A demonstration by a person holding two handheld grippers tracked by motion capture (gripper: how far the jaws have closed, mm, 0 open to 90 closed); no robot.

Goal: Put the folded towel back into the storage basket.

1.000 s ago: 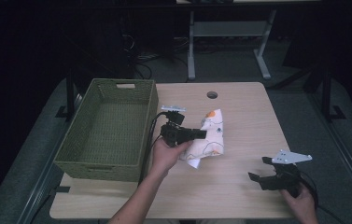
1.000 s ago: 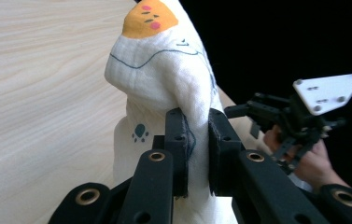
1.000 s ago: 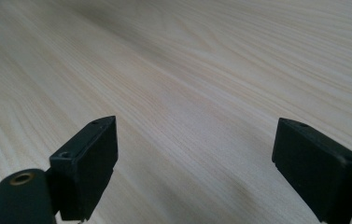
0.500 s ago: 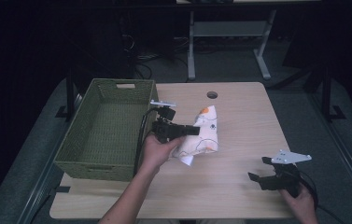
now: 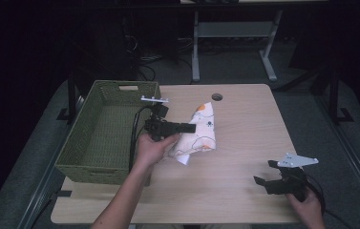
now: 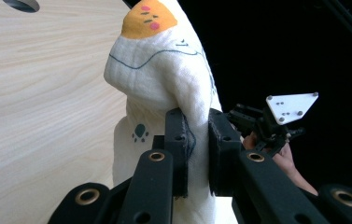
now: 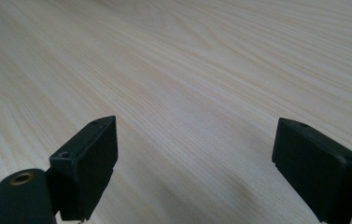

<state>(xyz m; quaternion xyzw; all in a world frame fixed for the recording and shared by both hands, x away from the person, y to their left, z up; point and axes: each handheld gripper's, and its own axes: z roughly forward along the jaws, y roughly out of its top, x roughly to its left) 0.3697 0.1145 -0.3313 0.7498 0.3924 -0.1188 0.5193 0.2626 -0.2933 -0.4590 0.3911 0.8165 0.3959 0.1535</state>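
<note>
A white cloth (image 5: 197, 132) printed with orange patches and small paw marks hangs lifted off the table, its lower edge near the wood. My left gripper (image 5: 187, 128) is shut on it, beside the basket's right wall. In the left gripper view the cloth (image 6: 159, 88) is pinched between the two black pads, its orange patch at the top. My right gripper (image 5: 263, 172) rests low at the table's front right, jaws wide apart. In the right gripper view its fingers (image 7: 89, 163) frame bare wood, with nothing between them.
A green woven basket (image 5: 77, 162) stands on the left part of the light wooden table (image 5: 244, 119). A round cable hole (image 5: 217, 97) sits near the far edge. Beyond the table a white desk frame (image 5: 235, 33) stands on a dark floor.
My left gripper has carried the cloth leftward and upward, toward the basket, and the cloth has left the tabletop. My right gripper has stayed where it was.
</note>
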